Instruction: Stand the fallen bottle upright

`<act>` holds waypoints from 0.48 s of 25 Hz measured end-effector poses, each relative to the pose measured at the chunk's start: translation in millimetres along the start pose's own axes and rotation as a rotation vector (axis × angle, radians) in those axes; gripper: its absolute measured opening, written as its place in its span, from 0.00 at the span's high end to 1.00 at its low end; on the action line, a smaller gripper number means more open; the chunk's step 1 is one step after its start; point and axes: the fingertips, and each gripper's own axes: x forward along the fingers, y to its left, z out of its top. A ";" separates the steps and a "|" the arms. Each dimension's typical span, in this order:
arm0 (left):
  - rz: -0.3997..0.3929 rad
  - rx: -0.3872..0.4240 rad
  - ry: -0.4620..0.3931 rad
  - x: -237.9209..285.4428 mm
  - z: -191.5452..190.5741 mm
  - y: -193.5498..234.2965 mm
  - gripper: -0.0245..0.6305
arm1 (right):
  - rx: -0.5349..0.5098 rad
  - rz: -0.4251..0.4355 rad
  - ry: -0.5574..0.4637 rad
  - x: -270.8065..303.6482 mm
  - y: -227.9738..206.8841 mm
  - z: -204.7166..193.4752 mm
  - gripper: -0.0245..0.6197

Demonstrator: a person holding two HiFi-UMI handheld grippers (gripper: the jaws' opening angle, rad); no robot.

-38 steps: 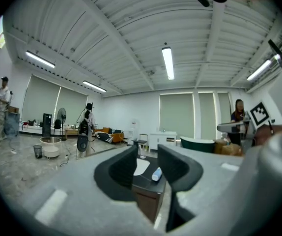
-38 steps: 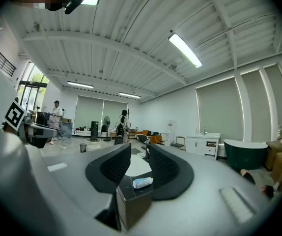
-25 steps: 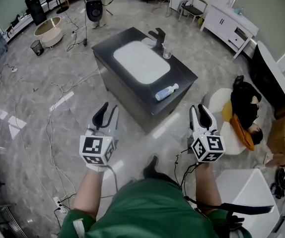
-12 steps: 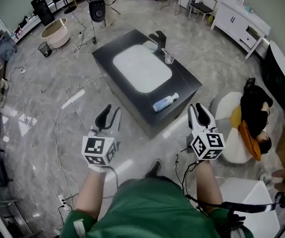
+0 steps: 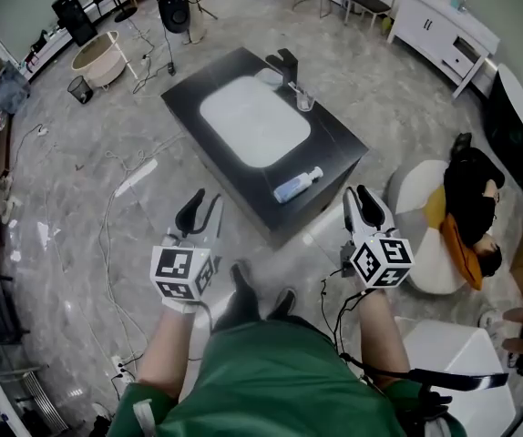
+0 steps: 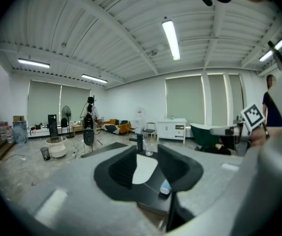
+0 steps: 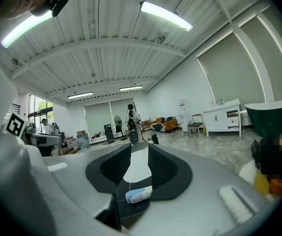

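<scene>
Bottle (image 5: 296, 185) flat on counter (image 5: 331, 137), ahead of left tool (image 5: 199, 212) and right tool (image 5: 363, 205), both empty, jaws apart.

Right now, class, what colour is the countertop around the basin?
Black: the countertop, clearest in the head view.

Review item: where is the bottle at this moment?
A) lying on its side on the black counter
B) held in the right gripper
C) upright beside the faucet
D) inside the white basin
A: the bottle lies on its side on the black counter, outside the white basin, and the right gripper hangs short of it with its jaws apart and empty.
</scene>
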 end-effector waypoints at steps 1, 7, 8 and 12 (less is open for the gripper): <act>-0.008 0.000 0.001 4.2 -1.1 -1.7 0.76 | 0.003 -0.005 0.003 0.1 -2.7 -1.6 0.80; -0.076 -0.002 -0.003 38.7 -3.8 -7.9 0.76 | 0.001 -0.068 0.027 3.6 -22.7 -7.6 0.80; -0.090 -0.002 -0.004 45.2 -2.9 -8.4 0.76 | 0.006 -0.078 0.032 5.2 -25.8 -7.4 0.80; -0.136 -0.010 -0.007 72.3 1.2 -1.2 0.76 | 0.018 -0.117 0.050 17.6 -34.5 -6.4 0.80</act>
